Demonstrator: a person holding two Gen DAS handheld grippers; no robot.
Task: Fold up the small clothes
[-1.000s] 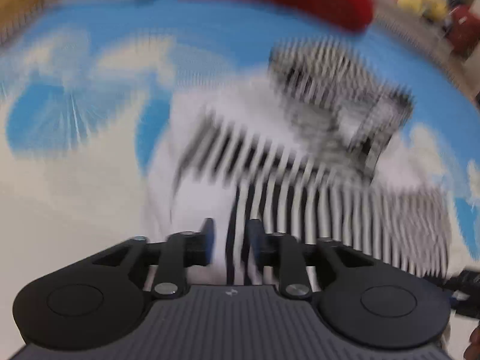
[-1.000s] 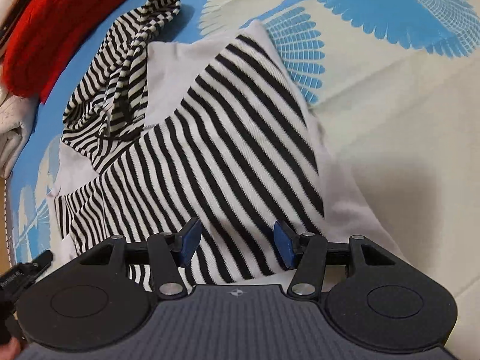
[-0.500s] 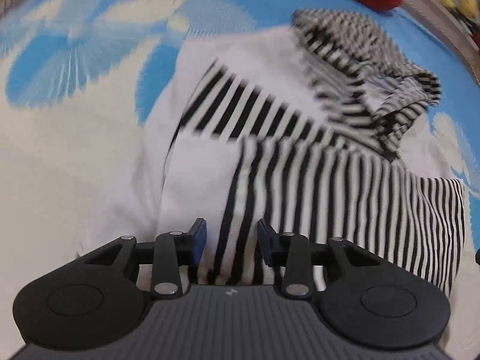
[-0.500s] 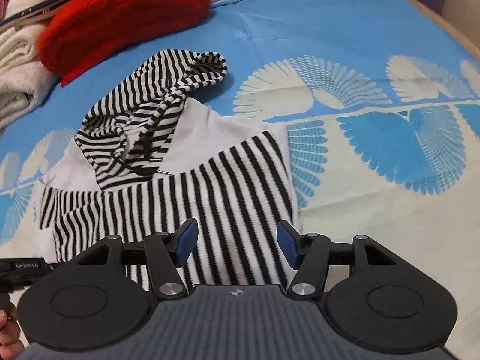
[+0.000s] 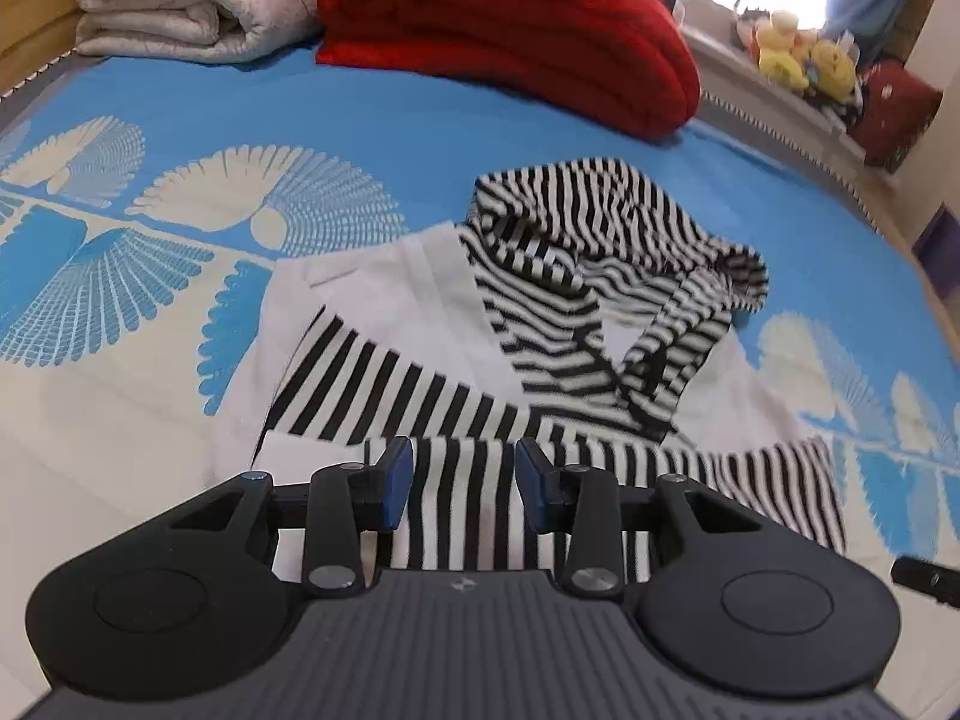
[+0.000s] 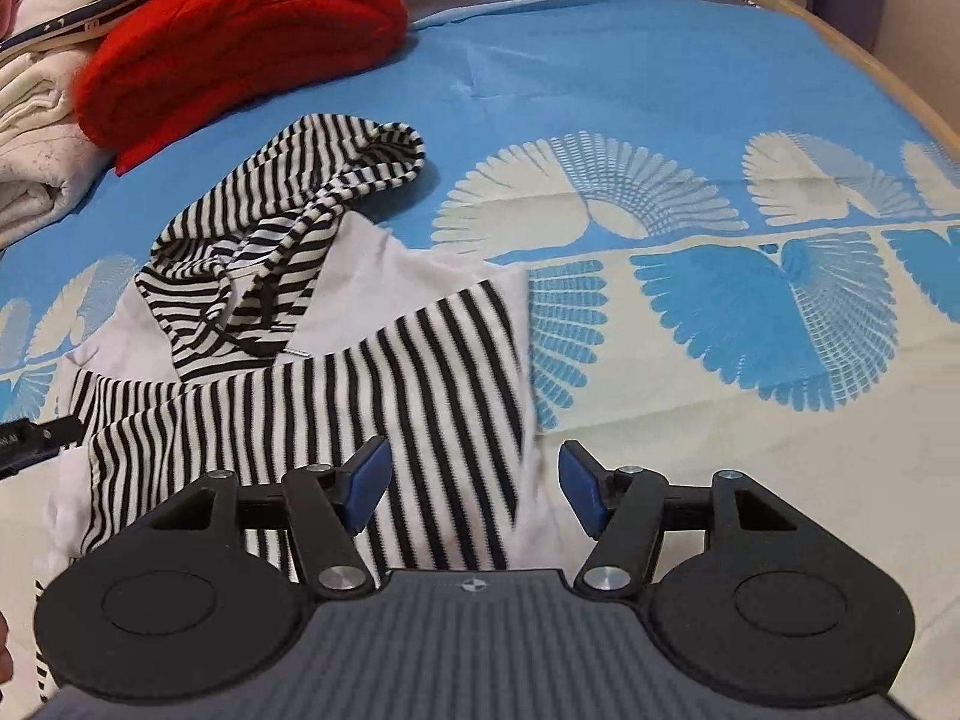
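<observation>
A small white hoodie with black-and-white striped sleeves and hood lies on the blue-and-cream bedspread. Both striped sleeves are folded across its body, and the hood lies crumpled at the far end. It also shows in the right wrist view. My left gripper is open and empty, above the near striped part. My right gripper is open and empty, above the garment's near right edge.
A folded red blanket and a folded white quilt lie at the far end of the bed. Stuffed toys sit on a ledge beyond the bed's right side. The bed's wooden edge runs along the right.
Both grippers have pulled back and levelled out from the hoodie. The left jaws have opened wider and the right jaws have stayed open. The hoodie lies still with its sleeves folded across.
</observation>
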